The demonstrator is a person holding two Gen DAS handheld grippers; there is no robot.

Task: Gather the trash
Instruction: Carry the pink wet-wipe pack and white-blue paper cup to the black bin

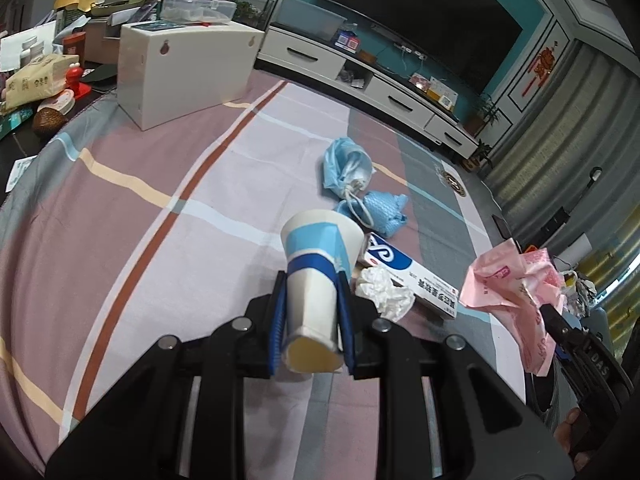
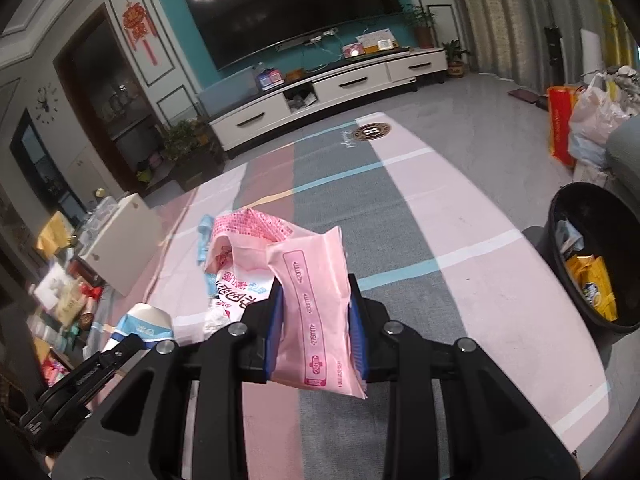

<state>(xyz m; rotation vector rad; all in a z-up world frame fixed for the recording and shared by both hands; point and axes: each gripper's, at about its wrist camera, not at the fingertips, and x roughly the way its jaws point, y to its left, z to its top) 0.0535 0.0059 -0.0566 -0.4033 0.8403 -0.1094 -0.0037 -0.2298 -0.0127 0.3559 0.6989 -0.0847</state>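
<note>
With both jaws clenched, held aloft: white-and-blue paper cup (image 1: 316,276) left, crumpled pink plastic wrapper (image 2: 304,304) right. Still littering the striped tabletop (image 1: 160,216): blue bags (image 1: 348,168), white tissue (image 1: 384,288), box (image 1: 412,272). Black bin (image 2: 560,240) already partly filled.

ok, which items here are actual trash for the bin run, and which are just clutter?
Job:
- paper cup, in left gripper
- pink wrapper, in right gripper
- blue bags
- toothpaste box
- crumpled tissue
- black bin

Lying about:
- white box
- clear container
- red stamp
</note>
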